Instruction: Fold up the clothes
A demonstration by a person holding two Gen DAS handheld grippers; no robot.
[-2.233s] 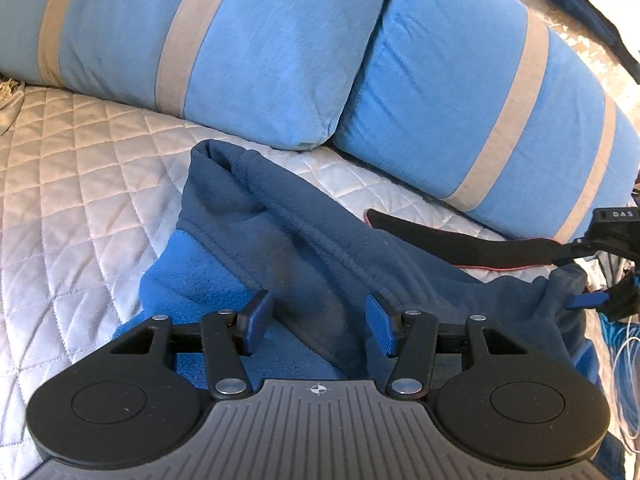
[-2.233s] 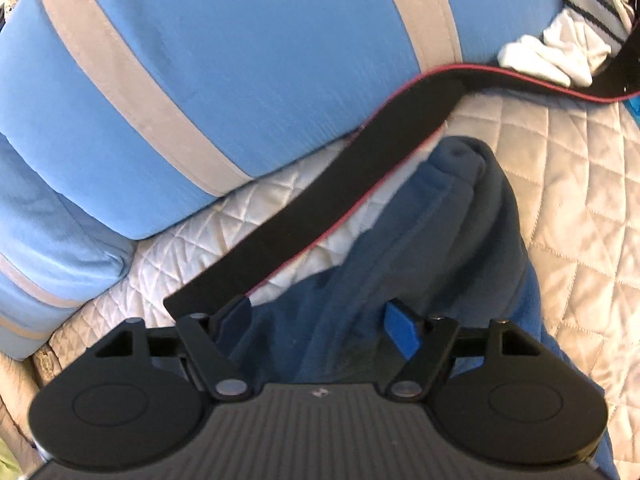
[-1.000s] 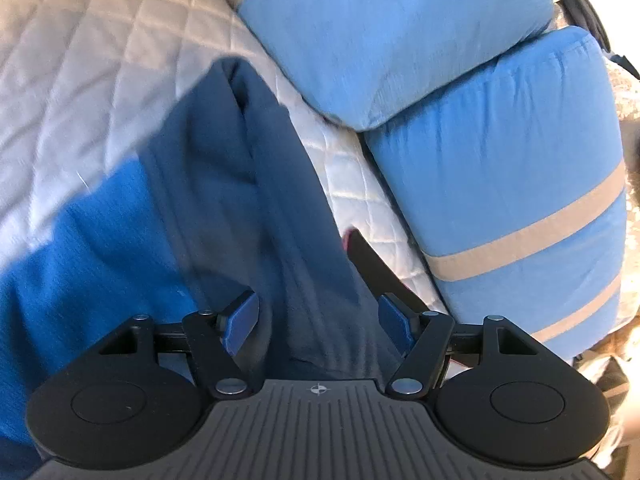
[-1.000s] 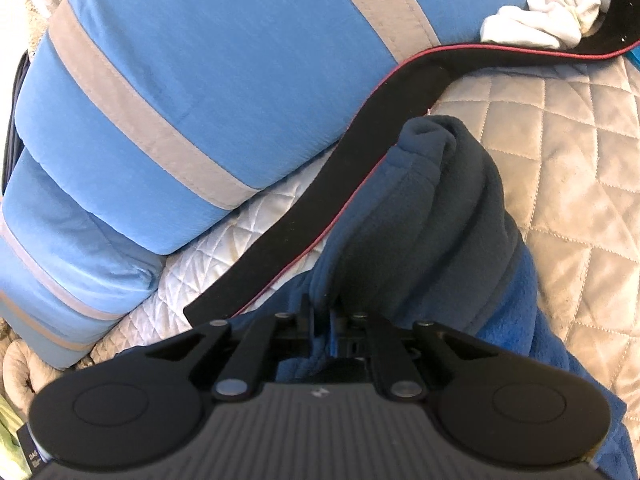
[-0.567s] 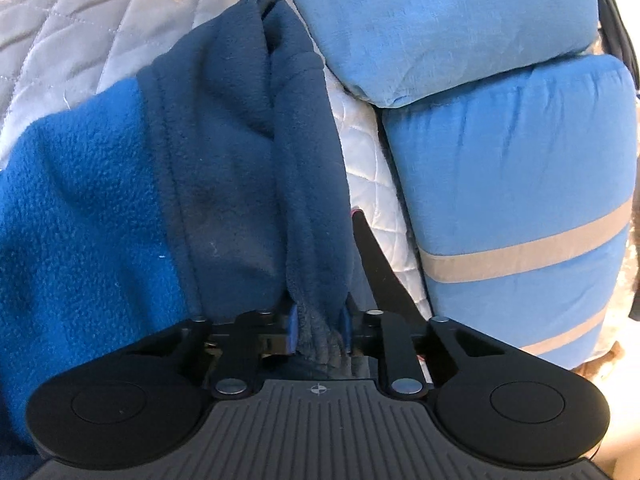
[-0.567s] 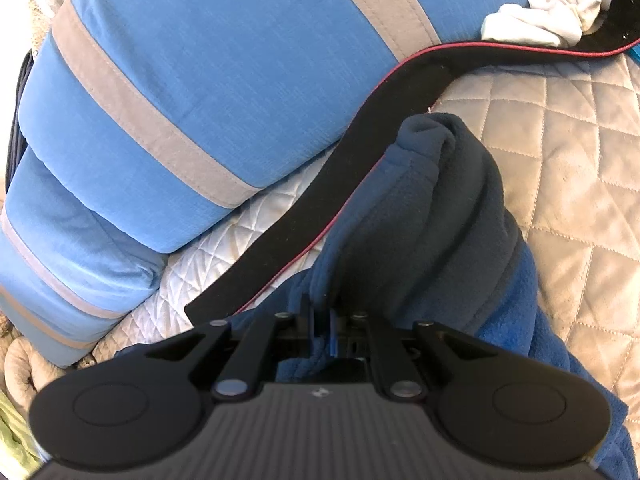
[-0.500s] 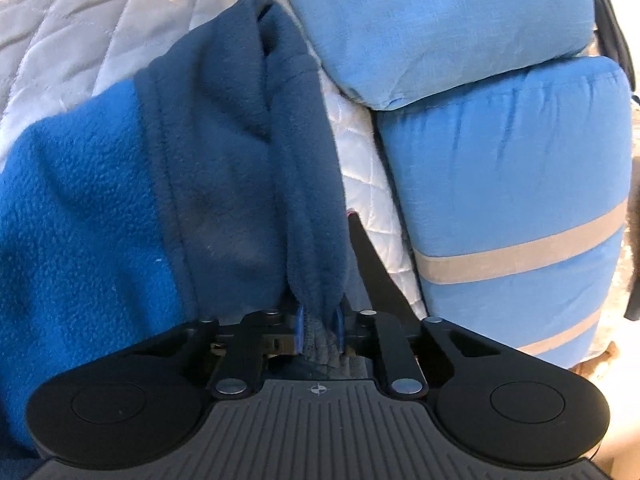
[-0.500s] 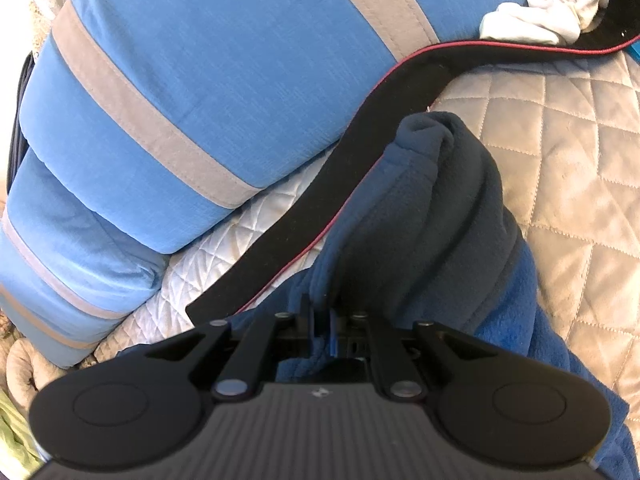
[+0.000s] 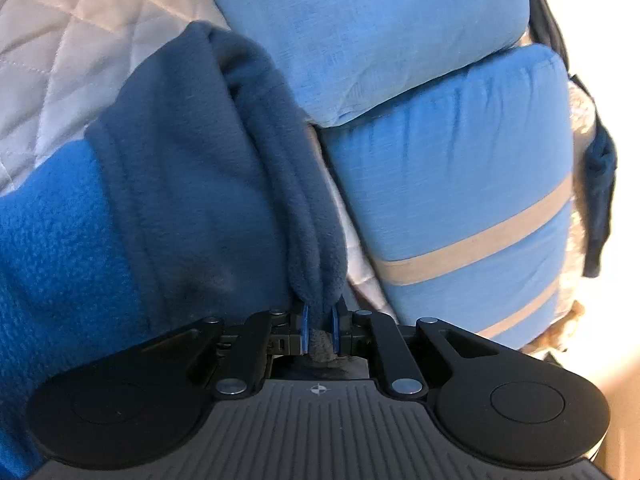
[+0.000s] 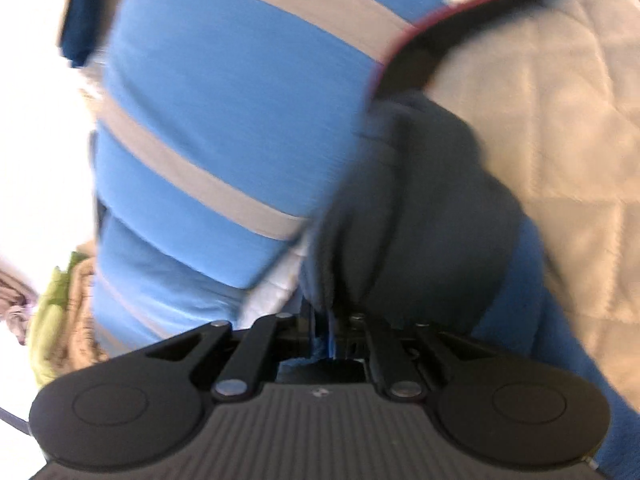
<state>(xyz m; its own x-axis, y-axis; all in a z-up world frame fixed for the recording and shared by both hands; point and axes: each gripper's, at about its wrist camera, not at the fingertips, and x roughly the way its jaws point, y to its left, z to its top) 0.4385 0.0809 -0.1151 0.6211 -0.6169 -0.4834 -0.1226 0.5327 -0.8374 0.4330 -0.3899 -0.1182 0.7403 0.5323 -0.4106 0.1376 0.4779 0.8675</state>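
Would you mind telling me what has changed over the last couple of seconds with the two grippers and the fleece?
Both grippers went from open to shut on the dark band of the blue fleece garment: the right gripper first, then the left gripper. Now the right wrist view is motion-blurred, so that gripper is moving, seemingly lifting the fabric. The striped blue pillows and quilted cover stayed put.

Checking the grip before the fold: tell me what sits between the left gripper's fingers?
In the left wrist view, a bunched dark-blue edge of the fleece garment is pinched between the left gripper fingers.
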